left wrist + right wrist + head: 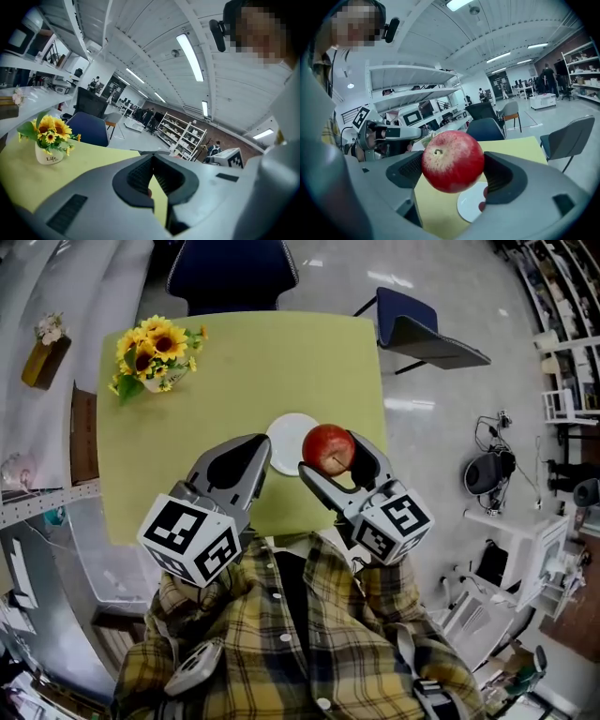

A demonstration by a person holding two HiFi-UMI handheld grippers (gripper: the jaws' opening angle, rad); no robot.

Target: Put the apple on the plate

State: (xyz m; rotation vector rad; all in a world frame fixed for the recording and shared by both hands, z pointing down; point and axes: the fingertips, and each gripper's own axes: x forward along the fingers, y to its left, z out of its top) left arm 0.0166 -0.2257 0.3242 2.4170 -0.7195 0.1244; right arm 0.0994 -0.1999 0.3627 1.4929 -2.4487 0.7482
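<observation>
At the bottom of the head view, a plaid shirt (281,634) is seen, and just above it both grippers are held over the near edge of a yellow-green table (244,362). The left gripper (255,451), at centre left of that frame, is empty. In the left gripper view the left gripper's (151,161) dark pads are seen pressed together at their tips, with only a narrow wedge of table showing behind them.

The right gripper (333,457), at centre right of the head view, is clamped on a red apple (328,446). In the right gripper view the apple (453,161) is gripped on both sides by the pads of the right gripper (453,169), its stem end turned toward the camera. The apple is held up off the table. A white plate (473,206) is seen lower in that frame, below and slightly to the right of the fruit, lying empty on the table. In the head view the plate (289,442) lies between the two grippers, its right edge overlapped by the apple.

Farther off, at the upper left of the head view, a vase of sunflowers (150,357) stands near the table's far left corner. Beyond the table, a dark blue chair (232,273) is placed at the top centre and a second chair (422,329) at the upper right.
</observation>
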